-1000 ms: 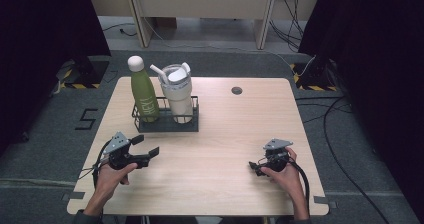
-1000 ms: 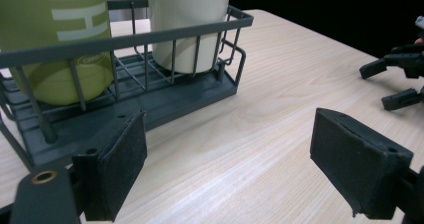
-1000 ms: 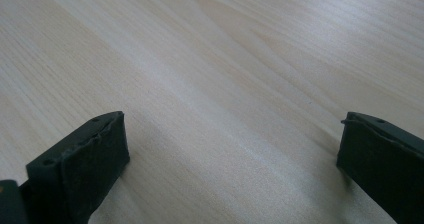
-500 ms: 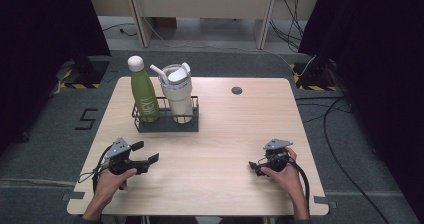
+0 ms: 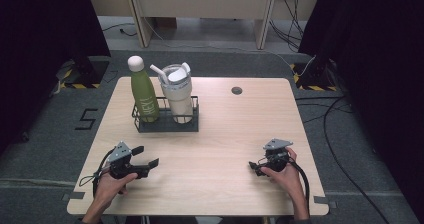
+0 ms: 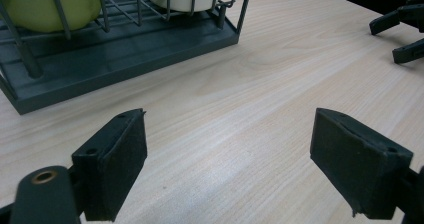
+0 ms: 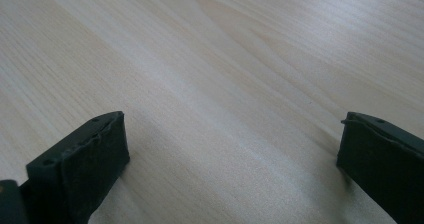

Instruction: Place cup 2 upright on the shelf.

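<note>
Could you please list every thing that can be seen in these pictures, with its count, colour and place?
table: one, light wood, centre of the high view
wire rack: one, dark grey, far left part of the table
bottle: one, green with a white cap, upright in the rack's left side
tumbler: one, cream-white with a lid and a straw, upright in the rack's right side
cable hole cover: one, dark, near the table's far edge
desk: one, light wood, beyond the table
left hand-held gripper: one, black, near left of the table, jaws open, nothing between them
right hand-held gripper: one, black, near right of the table, jaws open, nothing between them
</note>
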`<state>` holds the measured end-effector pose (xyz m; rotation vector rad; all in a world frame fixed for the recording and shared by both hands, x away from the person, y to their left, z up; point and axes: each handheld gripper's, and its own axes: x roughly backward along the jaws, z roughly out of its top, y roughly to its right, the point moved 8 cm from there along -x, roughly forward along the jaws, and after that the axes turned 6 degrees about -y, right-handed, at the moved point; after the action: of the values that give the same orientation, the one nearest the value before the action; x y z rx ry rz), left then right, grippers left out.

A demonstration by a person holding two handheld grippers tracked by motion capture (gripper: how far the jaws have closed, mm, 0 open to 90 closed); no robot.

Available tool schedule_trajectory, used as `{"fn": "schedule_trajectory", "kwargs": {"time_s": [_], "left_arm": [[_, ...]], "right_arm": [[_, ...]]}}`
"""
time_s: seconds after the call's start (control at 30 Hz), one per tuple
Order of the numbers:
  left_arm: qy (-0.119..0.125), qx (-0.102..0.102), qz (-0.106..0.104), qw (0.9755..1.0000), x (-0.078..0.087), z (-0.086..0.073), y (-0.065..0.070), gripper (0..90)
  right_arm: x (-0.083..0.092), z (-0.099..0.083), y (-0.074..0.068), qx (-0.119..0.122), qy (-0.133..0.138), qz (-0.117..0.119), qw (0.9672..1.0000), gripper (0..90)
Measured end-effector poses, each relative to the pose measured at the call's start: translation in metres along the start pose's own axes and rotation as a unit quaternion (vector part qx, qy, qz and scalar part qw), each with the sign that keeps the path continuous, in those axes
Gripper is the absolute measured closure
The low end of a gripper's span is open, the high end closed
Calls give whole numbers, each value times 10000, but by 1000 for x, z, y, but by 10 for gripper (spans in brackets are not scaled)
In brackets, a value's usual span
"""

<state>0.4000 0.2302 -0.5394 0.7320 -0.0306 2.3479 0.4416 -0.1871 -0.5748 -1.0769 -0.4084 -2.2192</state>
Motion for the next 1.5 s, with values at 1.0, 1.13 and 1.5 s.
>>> {"fn": "schedule_trajectory", "kwargs": {"time_s": [1.0, 1.13, 1.5], "left_arm": [[-720, -379, 211, 9965, -6, -27, 7, 149], [-801, -359, 229, 9959, -6, -29, 6, 149], [-1408, -623, 379, 9874, -8, -40, 6, 141]], "right_arm": [[0, 0, 0, 1, -1, 0, 10000, 4], [0, 0, 0, 1, 0, 0, 10000, 3], [0, 0, 0, 1, 0, -1, 10000, 4]]}}
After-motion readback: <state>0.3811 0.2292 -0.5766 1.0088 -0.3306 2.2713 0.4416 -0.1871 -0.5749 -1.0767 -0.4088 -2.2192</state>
